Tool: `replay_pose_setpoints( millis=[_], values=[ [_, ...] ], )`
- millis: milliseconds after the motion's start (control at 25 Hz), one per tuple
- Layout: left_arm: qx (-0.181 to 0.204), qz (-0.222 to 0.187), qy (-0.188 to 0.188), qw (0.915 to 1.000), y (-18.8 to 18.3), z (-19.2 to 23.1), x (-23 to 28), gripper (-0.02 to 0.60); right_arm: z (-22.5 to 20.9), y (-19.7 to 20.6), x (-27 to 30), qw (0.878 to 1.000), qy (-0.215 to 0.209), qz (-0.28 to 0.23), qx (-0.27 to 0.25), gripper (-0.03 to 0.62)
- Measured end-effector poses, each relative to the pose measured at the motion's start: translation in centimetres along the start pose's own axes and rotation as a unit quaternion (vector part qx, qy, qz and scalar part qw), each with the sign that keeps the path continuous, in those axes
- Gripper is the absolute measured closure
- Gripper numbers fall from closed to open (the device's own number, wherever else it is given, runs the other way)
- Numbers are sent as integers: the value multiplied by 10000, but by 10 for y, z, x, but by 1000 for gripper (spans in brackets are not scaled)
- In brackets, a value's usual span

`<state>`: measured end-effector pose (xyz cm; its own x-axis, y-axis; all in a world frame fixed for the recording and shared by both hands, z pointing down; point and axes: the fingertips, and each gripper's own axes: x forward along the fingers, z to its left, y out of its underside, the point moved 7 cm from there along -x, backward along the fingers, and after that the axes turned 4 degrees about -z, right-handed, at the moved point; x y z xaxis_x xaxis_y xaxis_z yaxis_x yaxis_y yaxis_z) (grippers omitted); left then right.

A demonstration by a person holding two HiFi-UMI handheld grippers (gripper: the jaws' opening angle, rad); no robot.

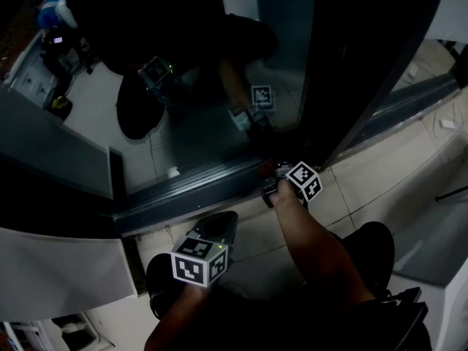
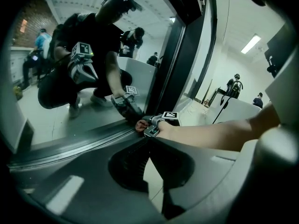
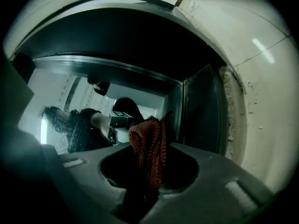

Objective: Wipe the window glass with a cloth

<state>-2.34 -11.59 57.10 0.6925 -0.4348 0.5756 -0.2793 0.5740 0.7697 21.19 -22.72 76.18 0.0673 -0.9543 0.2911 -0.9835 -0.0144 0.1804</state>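
Observation:
The window glass (image 1: 205,115) is dark and mirrors me crouching in front of it. My right gripper (image 1: 272,180) is at the glass's bottom edge, beside the dark upright frame, shut on a red cloth (image 1: 265,168). In the right gripper view the red knitted cloth (image 3: 149,150) sticks up between the jaws of the right gripper (image 3: 152,146), close to the glass (image 3: 88,106). My left gripper (image 1: 219,229) hangs lower, over the floor, away from the glass. In the left gripper view the left gripper (image 2: 150,141) has its jaws together with nothing in them, and the right gripper (image 2: 147,126) holds the cloth (image 2: 139,124) ahead.
A grey sill track (image 1: 190,189) runs under the glass. A dark upright frame post (image 1: 365,72) stands just right of the right gripper. Pale floor tiles (image 1: 409,174) spread to the right. A white panel (image 1: 58,269) stands at the left. People stand far off (image 2: 233,85).

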Motion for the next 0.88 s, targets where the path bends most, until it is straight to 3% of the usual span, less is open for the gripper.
replay_pose_setpoints(
  millis=[880],
  values=[
    [-109, 4, 285, 9995, -2, -1, 16, 565, 101, -2, -31, 9953, -850, 104, 445, 523]
  ],
)
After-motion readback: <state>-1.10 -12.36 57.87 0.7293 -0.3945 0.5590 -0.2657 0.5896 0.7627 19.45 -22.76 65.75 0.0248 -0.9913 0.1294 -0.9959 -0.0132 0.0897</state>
